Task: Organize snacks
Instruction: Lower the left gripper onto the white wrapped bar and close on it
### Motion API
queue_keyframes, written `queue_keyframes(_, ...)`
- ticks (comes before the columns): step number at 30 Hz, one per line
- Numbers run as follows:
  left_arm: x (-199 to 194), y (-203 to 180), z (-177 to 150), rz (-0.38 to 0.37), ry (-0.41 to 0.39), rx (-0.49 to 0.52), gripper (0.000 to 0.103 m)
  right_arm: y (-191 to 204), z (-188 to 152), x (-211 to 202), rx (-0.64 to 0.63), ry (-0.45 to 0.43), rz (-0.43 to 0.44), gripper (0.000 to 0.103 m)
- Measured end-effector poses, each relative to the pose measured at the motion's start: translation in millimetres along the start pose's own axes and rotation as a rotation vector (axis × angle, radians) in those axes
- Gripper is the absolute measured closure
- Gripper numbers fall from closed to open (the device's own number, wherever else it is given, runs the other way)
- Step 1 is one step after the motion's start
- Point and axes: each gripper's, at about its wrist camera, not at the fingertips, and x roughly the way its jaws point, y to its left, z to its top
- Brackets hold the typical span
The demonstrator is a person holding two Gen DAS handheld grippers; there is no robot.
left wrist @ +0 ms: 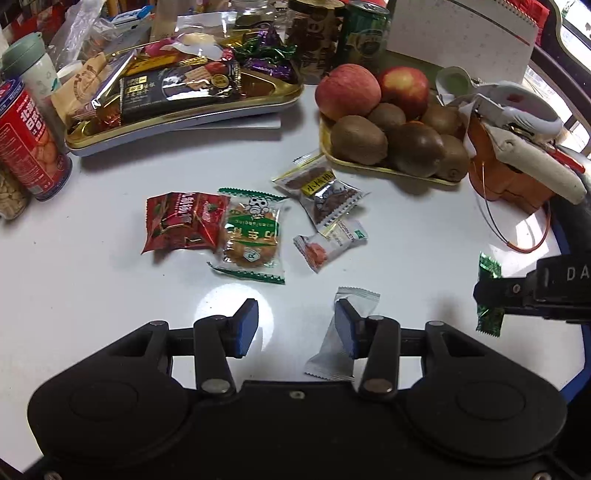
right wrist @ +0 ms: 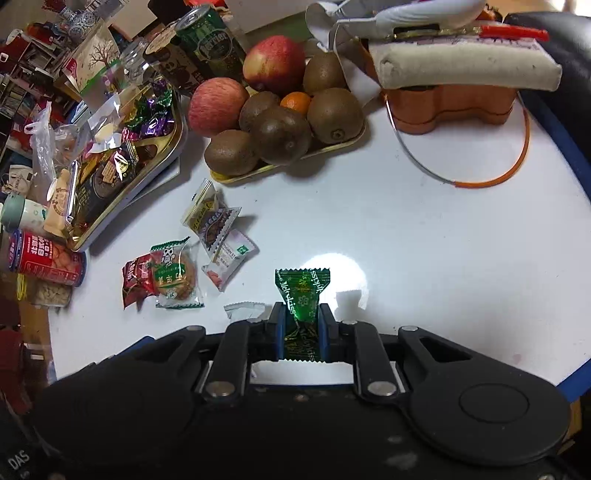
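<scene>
My right gripper (right wrist: 301, 325) is shut on a green candy wrapper (right wrist: 300, 295) and holds it above the white table; it also shows at the right of the left wrist view (left wrist: 488, 291). My left gripper (left wrist: 297, 326) is open, and a white sachet (left wrist: 338, 345) lies beside its right finger. Loose snacks lie ahead: a red packet (left wrist: 181, 219), a green biscuit packet (left wrist: 253, 234), a yellow-labelled packet (left wrist: 319, 190) and a small white packet (left wrist: 332, 242). The gold snack tray (left wrist: 258, 99) holds several snacks at the back left.
A fruit tray (left wrist: 406, 173) with apples and kiwis stands at the back right. An orange box (left wrist: 513, 177) with a wire loop sits at the far right. A red can (left wrist: 29, 144), a cup, jars and a green can (left wrist: 364, 33) line the back and left.
</scene>
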Motion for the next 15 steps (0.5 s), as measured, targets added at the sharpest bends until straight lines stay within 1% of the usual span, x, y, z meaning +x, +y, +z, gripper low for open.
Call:
queue_keyframes(2, 7, -10, -2, -0.004, 0.015, 0.028, 0.049, 0, 2, -3, -0.005, -0.020, -0.017, 0.084)
queue_keyframes(5, 19, -25, -2, 0.004, 0.040, 0.046, 0.050, -6, 5, -5, 0.028, -0.011, 0.016, 0.084)
queue_keyframes(6, 21, -30, -2, -0.003, 0.038, 0.059, 0.050, -6, 5, -6, 0.022, -0.016, 0.022, 0.084)
queue_keyframes(7, 23, -35, -4, -0.009, 0.029, 0.079, 0.049, -4, 6, -6, 0.009, -0.023, 0.009, 0.084)
queue_keyframes(9, 24, -41, -8, 0.006, 0.019, 0.113, 0.049, -4, 9, -2, 0.009, -0.024, -0.021, 0.084)
queue_keyframes(10, 24, -43, -9, 0.012, 0.019, 0.123, 0.049, -6, 10, 0, 0.023, -0.014, -0.015, 0.084)
queue_keyframes(13, 22, -43, -10, 0.003, 0.021, 0.116, 0.049, -12, 10, 1, 0.066, 0.017, 0.025, 0.084)
queue_keyframes(15, 20, -40, -10, 0.002, 0.026, 0.105, 0.049, -9, 8, -2, 0.047, 0.001, 0.013, 0.084)
